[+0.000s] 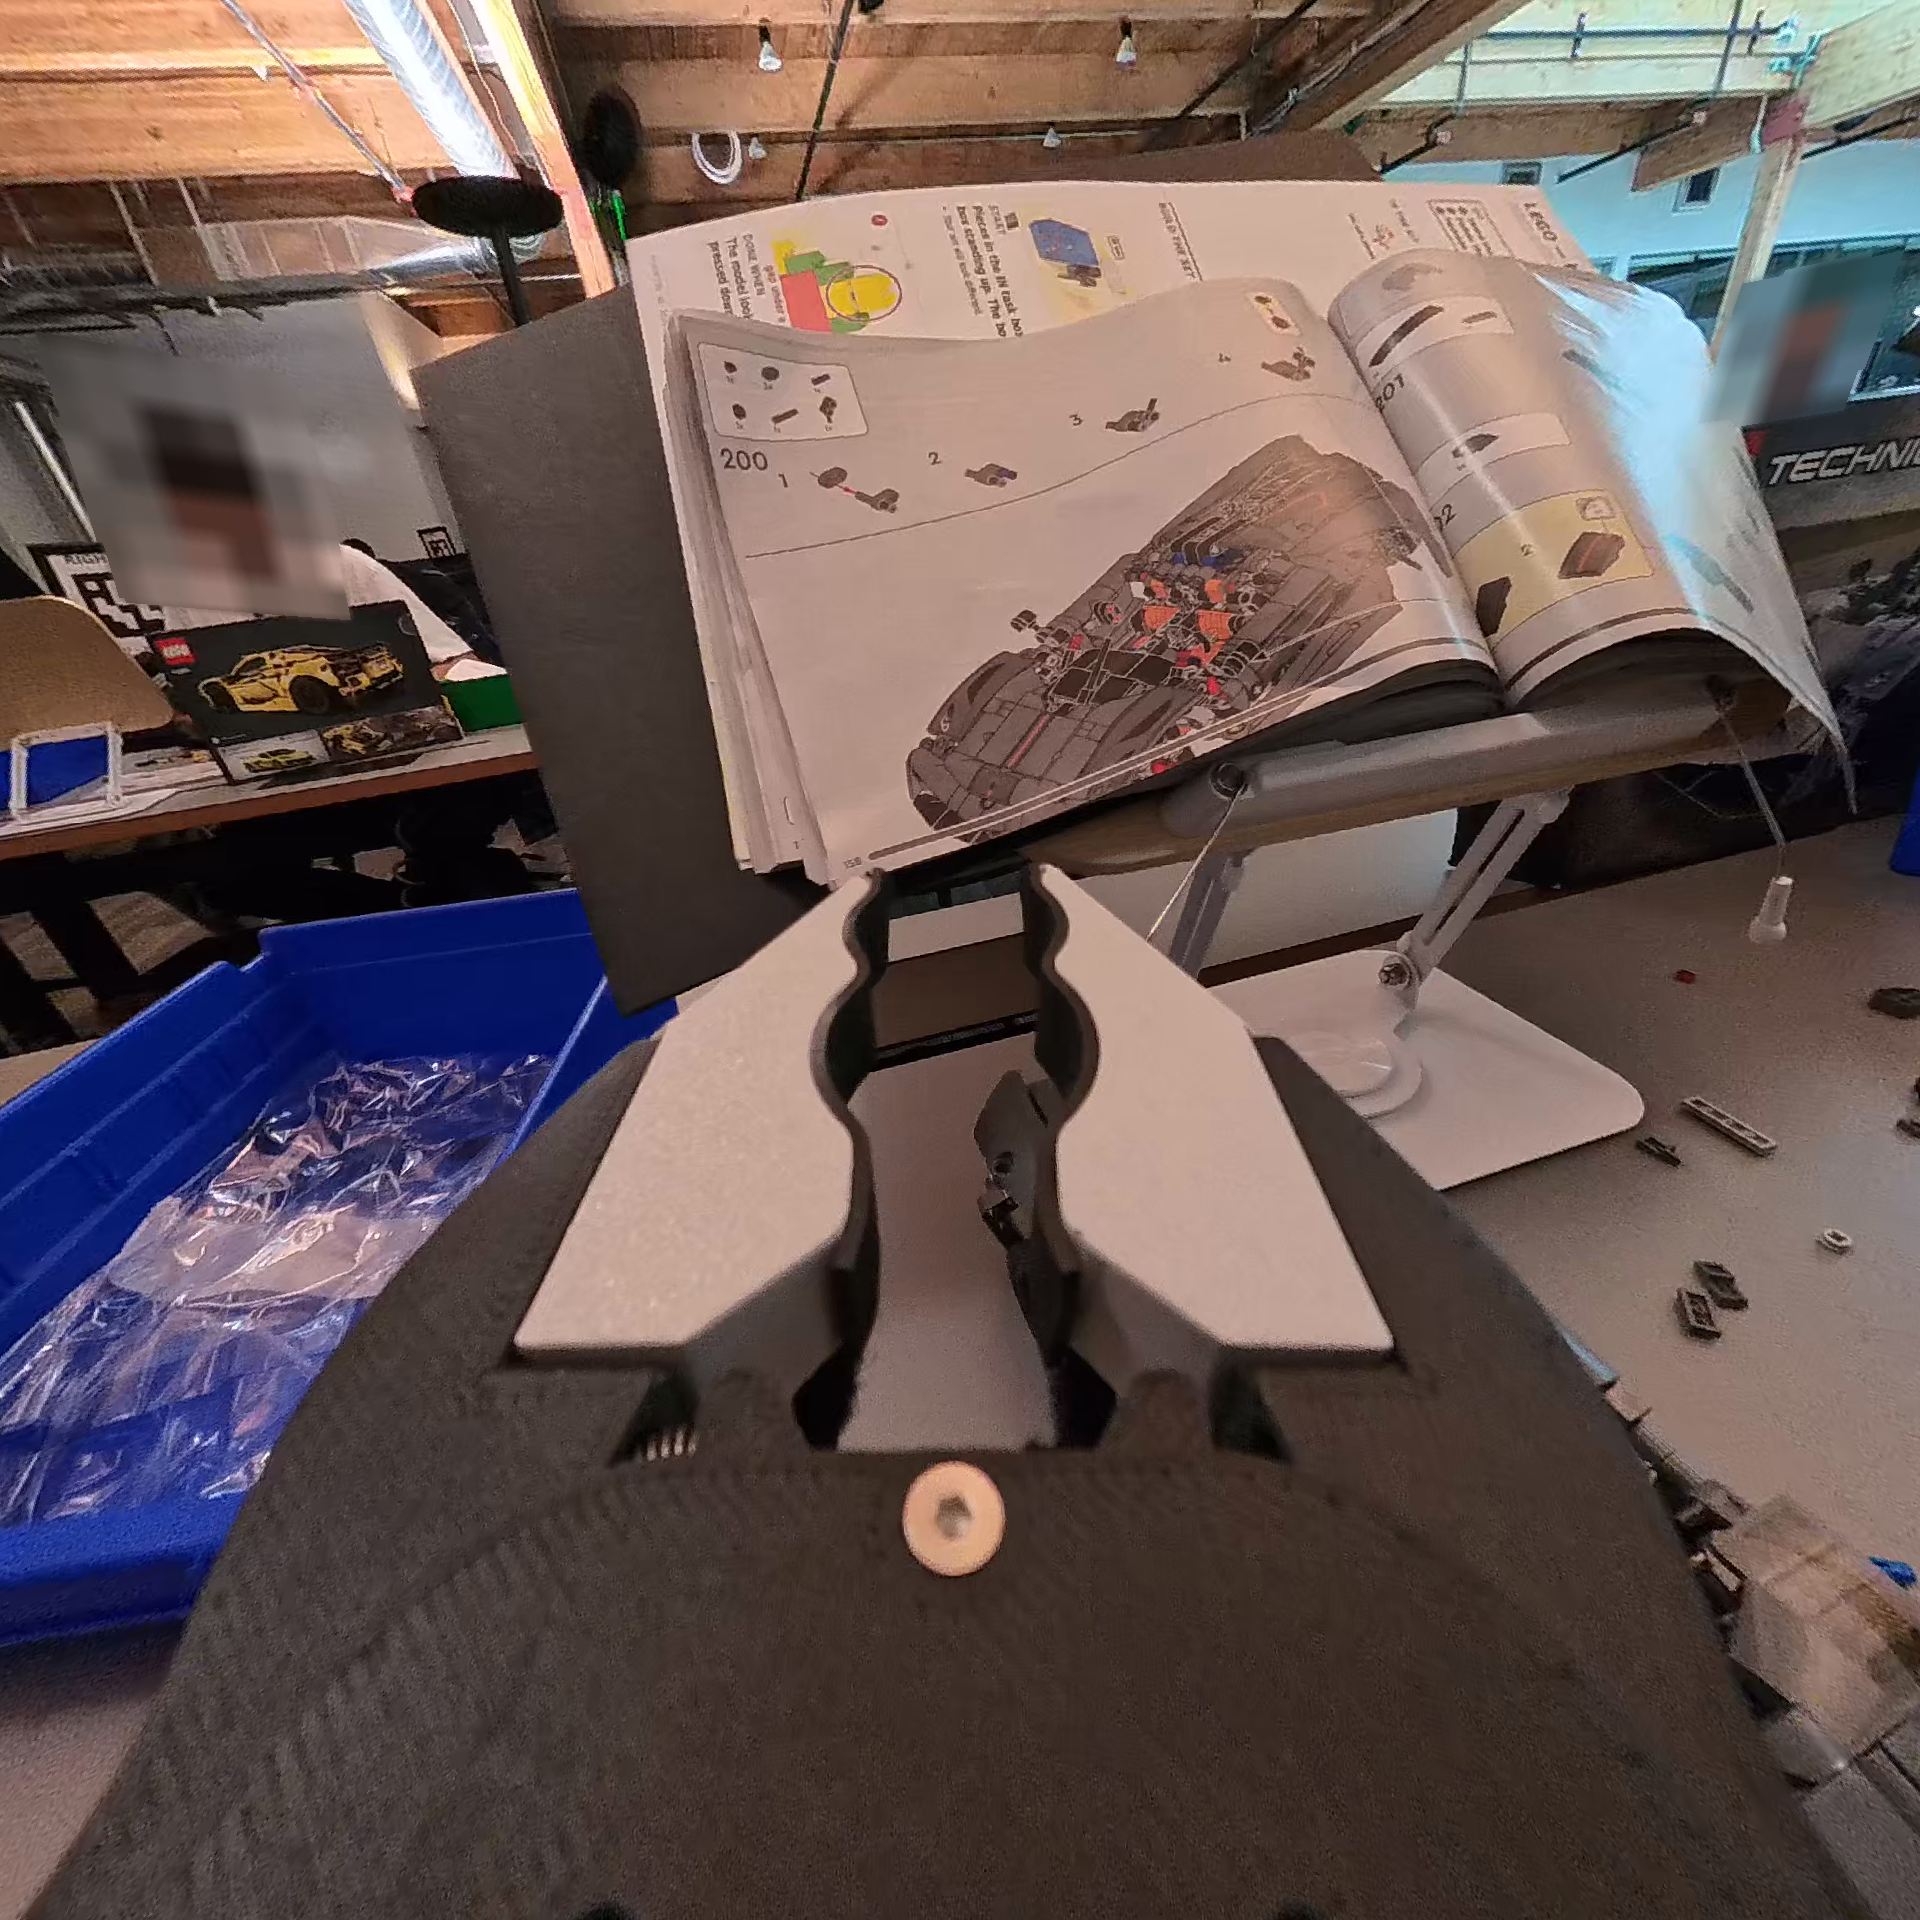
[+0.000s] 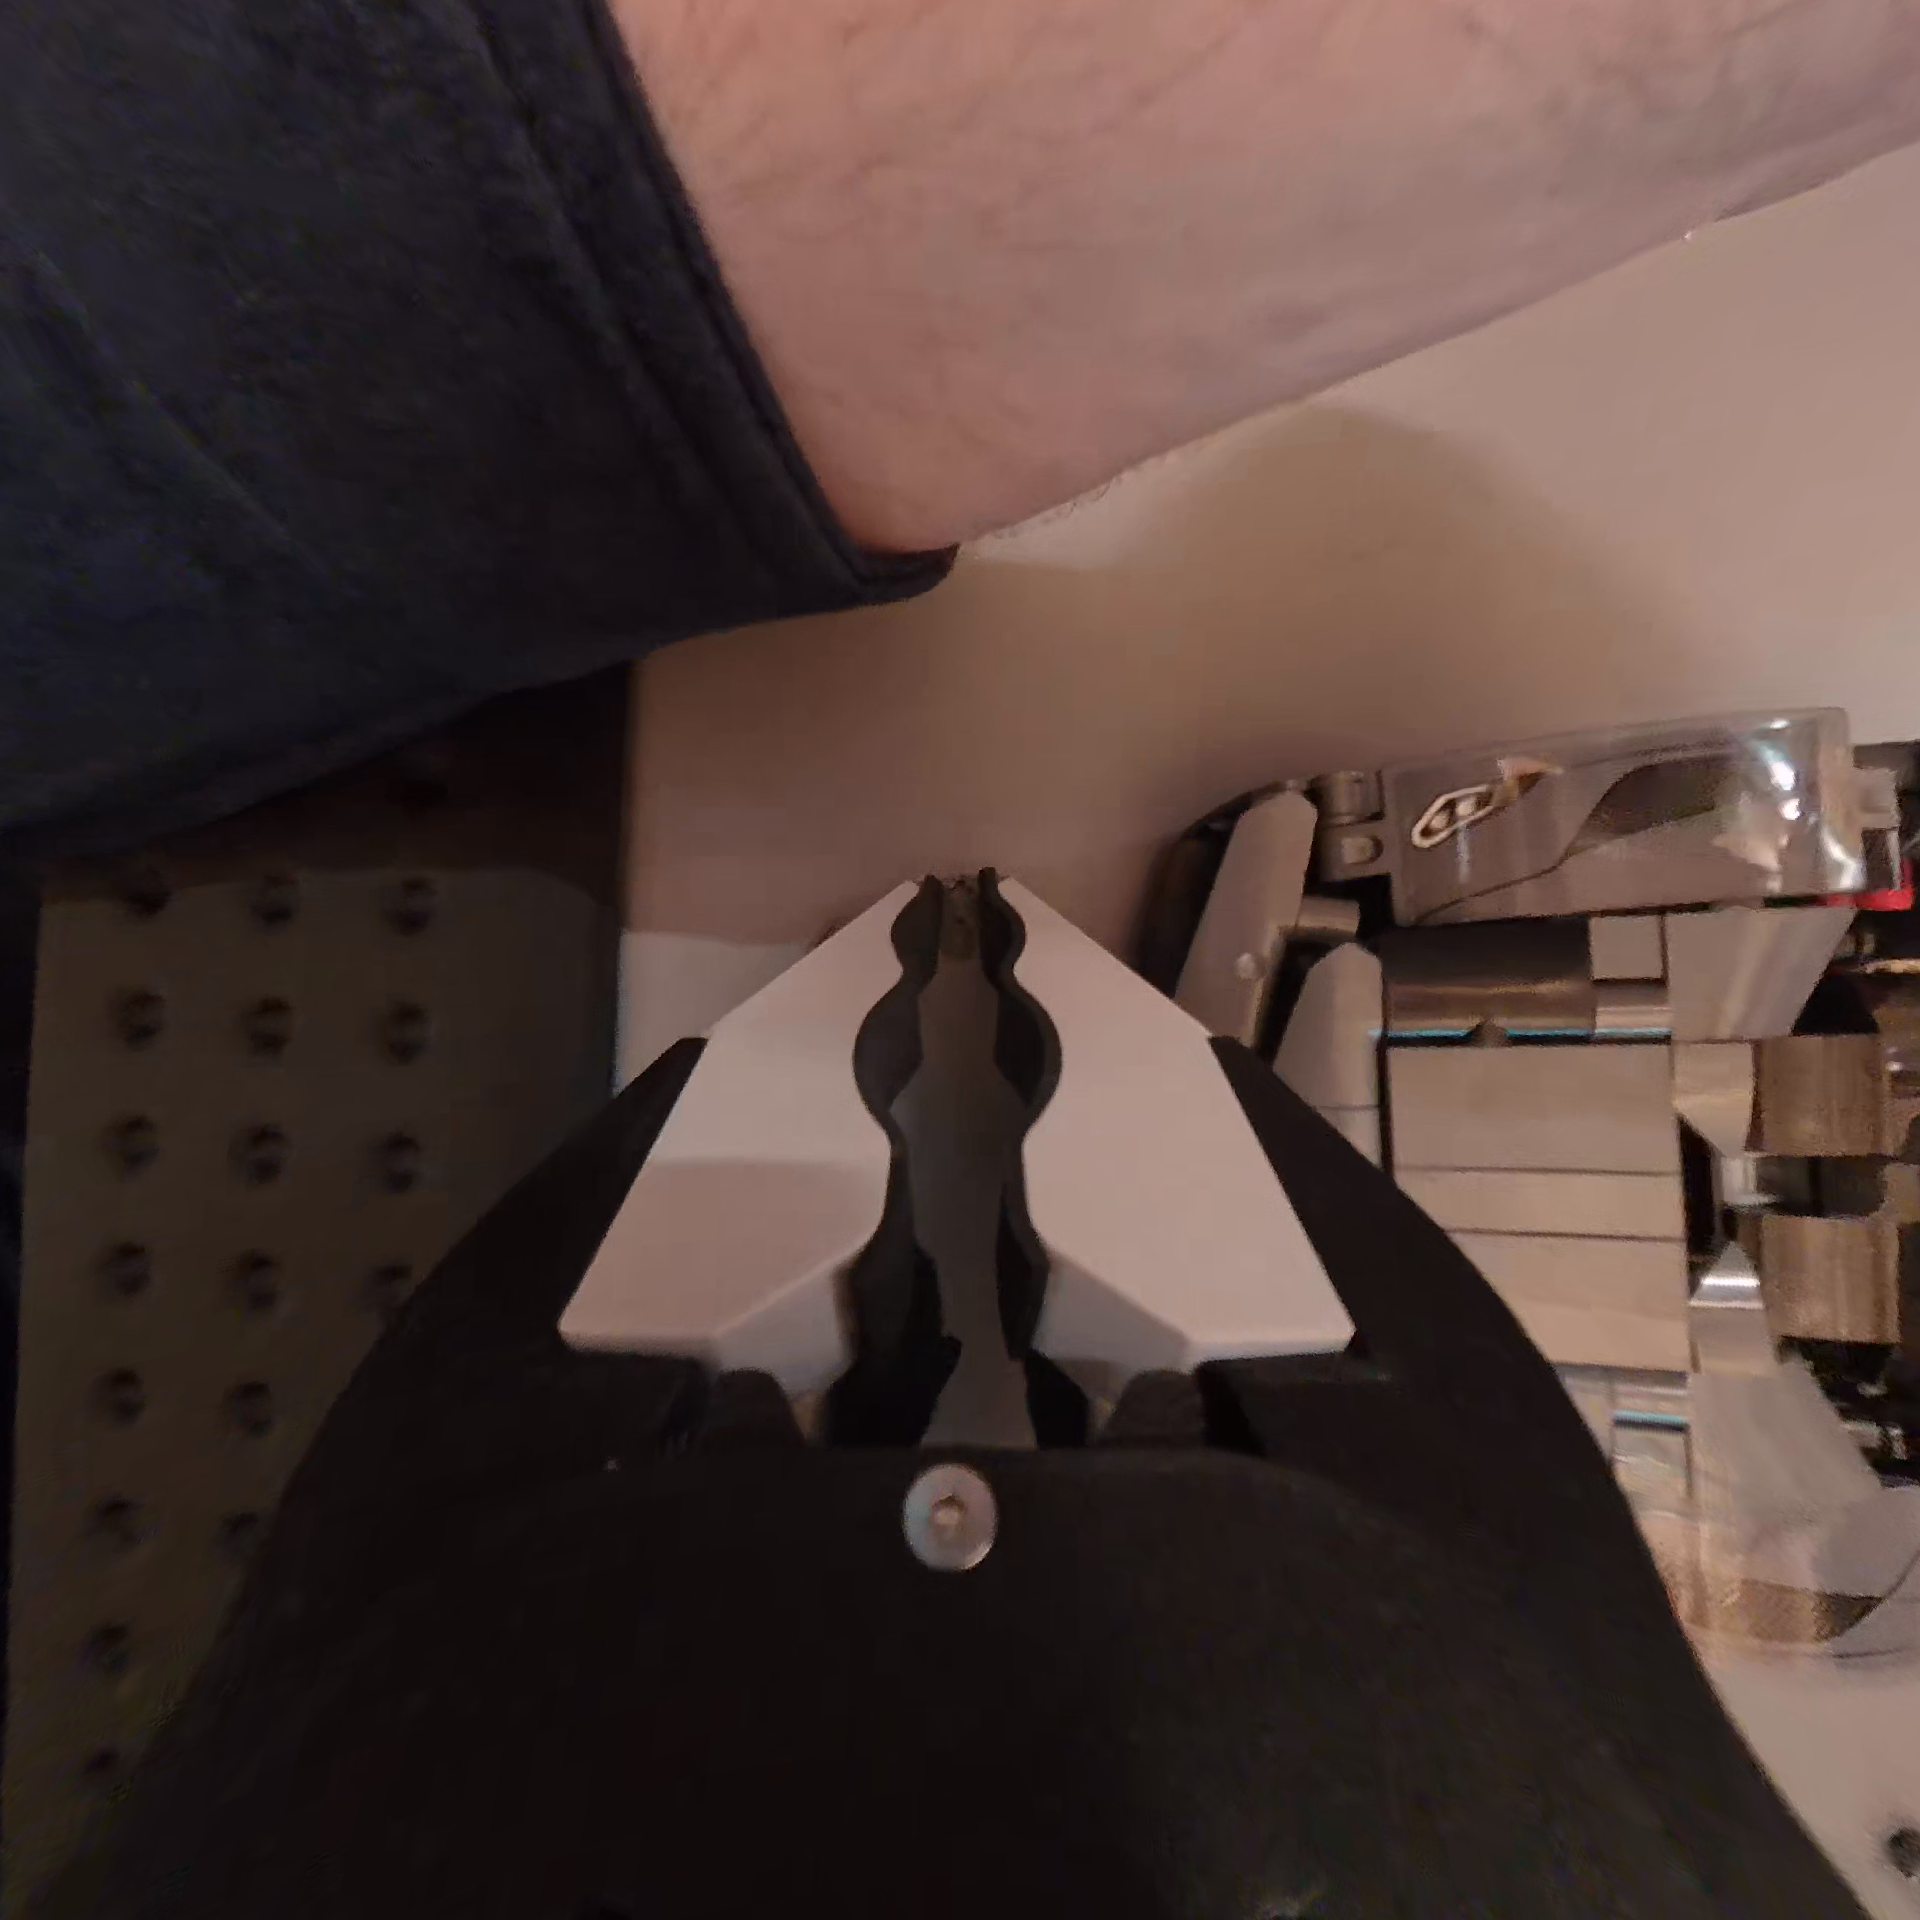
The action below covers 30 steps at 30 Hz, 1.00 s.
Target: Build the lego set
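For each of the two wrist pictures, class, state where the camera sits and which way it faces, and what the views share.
Left wrist view: sits on the left gripper, faces forward and up at the open instruction booklet on its white stand; a small dark lego piece lies between the open fingers.
Right wrist view: sits on the right gripper, faces down at the pale table; the person's bare forearm shows.
Shared: the grey lego car model.
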{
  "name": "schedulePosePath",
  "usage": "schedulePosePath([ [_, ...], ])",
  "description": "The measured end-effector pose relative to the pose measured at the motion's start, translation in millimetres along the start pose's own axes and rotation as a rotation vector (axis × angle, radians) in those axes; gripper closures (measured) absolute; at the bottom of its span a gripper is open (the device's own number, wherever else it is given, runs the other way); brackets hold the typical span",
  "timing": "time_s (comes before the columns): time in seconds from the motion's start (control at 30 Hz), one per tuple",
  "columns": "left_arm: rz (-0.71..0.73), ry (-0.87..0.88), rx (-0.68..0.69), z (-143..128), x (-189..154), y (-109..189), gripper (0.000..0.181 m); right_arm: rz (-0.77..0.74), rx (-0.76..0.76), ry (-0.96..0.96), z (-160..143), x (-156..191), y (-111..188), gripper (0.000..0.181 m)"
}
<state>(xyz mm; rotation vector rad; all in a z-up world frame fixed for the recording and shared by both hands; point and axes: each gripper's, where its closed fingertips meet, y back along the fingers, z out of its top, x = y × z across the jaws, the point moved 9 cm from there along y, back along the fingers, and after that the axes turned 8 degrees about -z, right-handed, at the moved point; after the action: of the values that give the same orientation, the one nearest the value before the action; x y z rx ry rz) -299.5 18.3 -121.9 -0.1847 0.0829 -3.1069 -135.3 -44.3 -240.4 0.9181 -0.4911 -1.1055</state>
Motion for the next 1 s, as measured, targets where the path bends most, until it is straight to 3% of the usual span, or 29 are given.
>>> schedulePosePath([
  [0.13,-0.012,-0.022,0.014,0.1,-4.2,-2.6,0.158,0.032,-0.04,-0.021,-7.2,1.2,14.4,0.177],
  [0.3,-0.026,-0.021,0.029,-1.8,-6.5,-5.1,0.158,0.03,-0.135,-0.043,-22.3,-6.2,53.2,0.177],
  [0.57,-0.082,-0.087,0.081,-3.7,-24.9,-16.2,0.157,-0.097,-0.174,-0.064,-88.9,-53.7,121.8,0.177],
  [0.8,-0.132,-0.15,0.124,-6.9,-41.7,-25.5,0.157,-0.209,-0.086,-0.062,-150.0,-91.2,138.2,0.177],
  [1.0,-0.181,-0.187,0.14,-7.4,-52.8,-29.7,0.153,-0.173,-0.125,-0.087,-169.6,-96.6,136.8,0.177],
])
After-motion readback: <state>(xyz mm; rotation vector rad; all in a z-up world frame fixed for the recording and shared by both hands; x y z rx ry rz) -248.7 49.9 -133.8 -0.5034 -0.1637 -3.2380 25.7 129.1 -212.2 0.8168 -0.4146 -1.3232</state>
